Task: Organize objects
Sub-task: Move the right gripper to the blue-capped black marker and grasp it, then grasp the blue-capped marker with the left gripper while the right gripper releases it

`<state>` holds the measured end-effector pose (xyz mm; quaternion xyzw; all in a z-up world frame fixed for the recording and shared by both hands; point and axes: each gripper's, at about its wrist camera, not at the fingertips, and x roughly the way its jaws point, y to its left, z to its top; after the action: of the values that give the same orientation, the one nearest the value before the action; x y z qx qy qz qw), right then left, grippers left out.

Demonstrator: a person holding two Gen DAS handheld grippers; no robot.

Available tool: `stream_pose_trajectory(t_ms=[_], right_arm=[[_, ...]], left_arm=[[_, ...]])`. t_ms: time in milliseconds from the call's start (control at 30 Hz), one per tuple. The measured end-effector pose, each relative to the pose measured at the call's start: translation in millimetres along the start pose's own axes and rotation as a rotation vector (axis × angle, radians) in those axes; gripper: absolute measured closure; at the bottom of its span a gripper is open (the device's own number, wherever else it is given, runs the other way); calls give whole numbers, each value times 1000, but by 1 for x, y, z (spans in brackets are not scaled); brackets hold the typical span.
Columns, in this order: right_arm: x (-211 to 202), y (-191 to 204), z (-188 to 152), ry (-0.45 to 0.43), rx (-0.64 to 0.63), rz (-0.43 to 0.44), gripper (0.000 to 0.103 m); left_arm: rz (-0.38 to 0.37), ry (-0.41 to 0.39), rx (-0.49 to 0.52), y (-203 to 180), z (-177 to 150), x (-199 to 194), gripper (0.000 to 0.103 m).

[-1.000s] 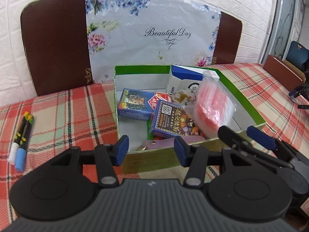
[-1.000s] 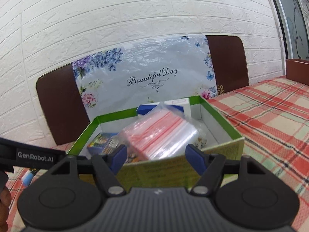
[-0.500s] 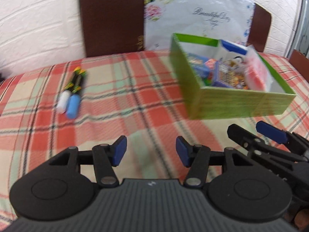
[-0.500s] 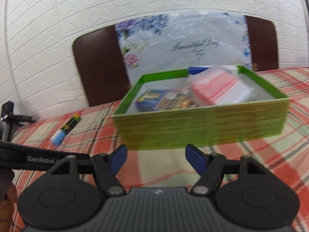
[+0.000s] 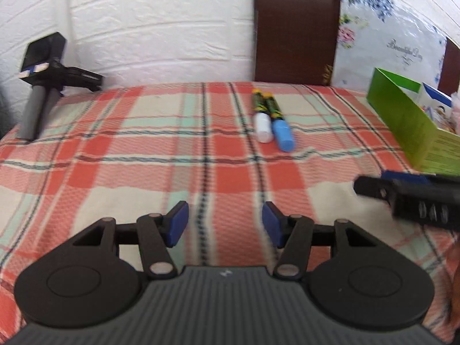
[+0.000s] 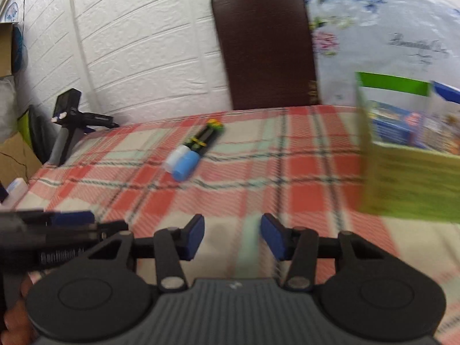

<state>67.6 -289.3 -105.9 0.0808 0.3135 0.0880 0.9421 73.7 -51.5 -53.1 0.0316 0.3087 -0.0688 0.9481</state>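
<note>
Two markers lie side by side on the plaid cloth, one with a white cap (image 5: 263,122) and one with a blue cap (image 5: 281,128); the right wrist view shows the markers (image 6: 192,151) too. My left gripper (image 5: 224,224) hovers over the cloth short of them, open, with nothing between its pads. My right gripper (image 6: 232,235) is also empty and its jaws are closing. It reaches into the left wrist view as a dark right gripper (image 5: 382,184) at the right edge. The green box (image 5: 408,126) with card packs and a bag inside stands at the right (image 6: 402,184).
A black device on a grey handle (image 5: 43,86) stands at the table's far left corner. A brown board (image 5: 296,26) and a floral plastic sheet (image 5: 388,37) lean on the white brick wall. Plaid cloth (image 5: 129,158) covers the table.
Both views have swung left, away from the green box; it slid to the right edge and the markers came toward the middle. The right gripper's jaws stand narrower than before.
</note>
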Motion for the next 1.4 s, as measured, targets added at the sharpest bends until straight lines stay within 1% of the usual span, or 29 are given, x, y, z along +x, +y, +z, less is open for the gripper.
stream_pose_trajectory(t_ms=[33,100,167,233,267,300,333,367,467,600,667,733,833,900,967,1033,1100,1167,1200,1267,1300,1333,1367,1400], right_arm=[[9,4,7,2,10,17,59],[28,12,20,-4,20,38,60],[49,20,33,3,23,33,61],[70,26,43,26,26,40,62],[78,30,46,33,8,31,63],[84,34,47,44,-21,17,70],[87,37,48,53,-50,-7,84],[87,37,47,55,-69,-19,85],[82,33,48,70,-56,-2,85],[77,34,45,86,-102,-6,86],[64,32,38,92,-108,4,86],[44,27,23,96,-121,20,86],[-1,19,-11,95,-135,54,86],[-34,12,-33,90,-128,70,86],[-68,7,-54,87,-111,77,86],[-93,1,-70,88,-68,85,86],[-112,-7,-83,88,-2,99,86],[-126,-17,-93,80,57,119,86],[-131,-20,-98,74,73,129,86],[-136,-23,-102,66,73,136,86],[-138,-24,-102,62,71,139,86],[-140,-25,-103,58,71,141,86],[-141,-27,-103,52,72,141,86],[-142,-28,-103,46,72,139,97]], left_arm=[[0,-27,4,4,-4,-1,44],[-41,-73,-37,15,-11,-3,43],[-71,-89,-83,23,-12,-4,43],[-80,-96,-93,24,-12,-3,43],[-81,-97,-88,23,-12,-2,40],[-84,-98,-82,21,-12,-2,39],[-85,-98,-79,20,-12,-2,38],[-86,-99,-78,20,-12,-2,37],[-82,-97,-75,20,-14,-3,37],[-79,-95,-74,20,-15,-4,37],[-82,-93,-79,21,-15,-4,37],[-78,-86,-72,20,-14,-3,37],[-64,-58,-35,12,-12,-4,33],[-81,-28,-34,3,-11,-8,31],[-145,14,-62,-10,-9,-14,30],[-235,72,-90,-26,-8,-19,30],[-312,140,-119,-45,-6,-22,30],[-408,212,-168,-62,-3,-23,30],[-439,245,-191,-69,0,-22,30],[-447,292,-221,-82,3,-19,30],[-445,306,-230,-89,5,-18,31],[-452,318,-236,-94,6,-16,45],[-460,334,-238,-100,6,-13,66],[-466,349,-242,-103,5,-9,79]])
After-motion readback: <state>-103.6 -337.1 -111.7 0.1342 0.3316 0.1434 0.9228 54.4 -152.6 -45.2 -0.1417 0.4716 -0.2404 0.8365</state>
